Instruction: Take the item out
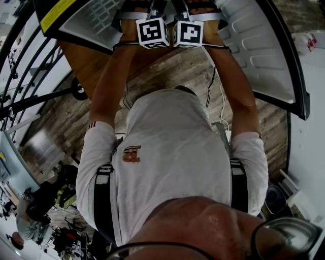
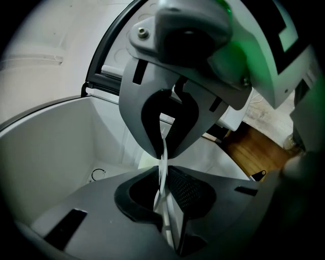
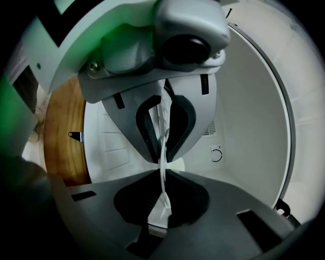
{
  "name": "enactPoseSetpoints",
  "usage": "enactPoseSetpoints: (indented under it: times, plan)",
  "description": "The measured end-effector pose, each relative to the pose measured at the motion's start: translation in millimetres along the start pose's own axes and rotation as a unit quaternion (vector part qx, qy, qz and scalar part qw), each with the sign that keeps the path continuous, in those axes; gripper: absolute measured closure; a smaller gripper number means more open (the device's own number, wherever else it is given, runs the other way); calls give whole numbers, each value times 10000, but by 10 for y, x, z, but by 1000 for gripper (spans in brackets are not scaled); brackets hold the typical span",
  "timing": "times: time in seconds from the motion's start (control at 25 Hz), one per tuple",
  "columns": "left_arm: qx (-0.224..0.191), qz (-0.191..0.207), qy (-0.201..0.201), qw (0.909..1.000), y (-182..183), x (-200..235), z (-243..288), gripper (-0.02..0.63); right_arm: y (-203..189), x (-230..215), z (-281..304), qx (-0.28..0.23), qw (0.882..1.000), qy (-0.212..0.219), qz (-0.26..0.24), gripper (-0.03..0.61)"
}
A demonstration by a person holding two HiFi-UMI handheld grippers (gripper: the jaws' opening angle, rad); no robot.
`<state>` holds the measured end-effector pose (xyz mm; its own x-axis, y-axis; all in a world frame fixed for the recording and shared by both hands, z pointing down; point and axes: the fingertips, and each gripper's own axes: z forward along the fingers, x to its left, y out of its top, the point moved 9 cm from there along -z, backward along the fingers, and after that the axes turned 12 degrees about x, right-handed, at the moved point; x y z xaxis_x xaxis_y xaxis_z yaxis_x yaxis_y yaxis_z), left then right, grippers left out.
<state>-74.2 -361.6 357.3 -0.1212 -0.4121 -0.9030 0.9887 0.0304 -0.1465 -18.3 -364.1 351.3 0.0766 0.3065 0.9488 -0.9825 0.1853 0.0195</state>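
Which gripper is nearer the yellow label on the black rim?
Left. The left gripper is right of the yellow label in the head view; the right gripper sits beyond the left one, farther off.

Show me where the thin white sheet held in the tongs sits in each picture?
Head view: not in it.
Left gripper view: thin white sheet at centre, pinched in the left tongs, right tongs facing just above.
Right gripper view: sheet at centre again, pinched in the right tongs, left tongs above.
Shared landmark: the white chest, in all three.
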Motion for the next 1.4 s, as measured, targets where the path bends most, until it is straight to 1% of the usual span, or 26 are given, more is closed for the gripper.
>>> enactPoseSetpoints:
  times: [0.08, 0.12, 0.24, 0.72, 0.96, 1.12, 1.4]
  plan:
    - [-28, 19, 160, 9999, -9, -3, -32, 548, 9, 12, -23, -8, 10000, -44, 15, 537]
    - [-50, 35, 238, 9997, -12, -6, -51, 566, 12, 14, -37, -11, 10000, -65, 23, 537]
    - [-116, 88, 387, 9991, -6, -8, -93, 566, 9, -2, -77, -13, 9999, -119, 41, 537]
    - [-264, 178, 757, 9966, -10, -3, -466, 566, 62, -45, -422, -133, 9992, -354, 103, 537]
    - [-212, 378, 903, 9950, 29, -86, -675, 566, 85, 2, -641, -92, 9988, -409, 237, 537]
    - [-220, 376, 930, 9947, 42, -120, -792, 566, 97, 25, -760, -103, 9985, -424, 345, 535]
    - [-284, 368, 964, 9943, 63, -129, -911, 566, 92, 6, -890, -135, 9984, -471, 289, 535]
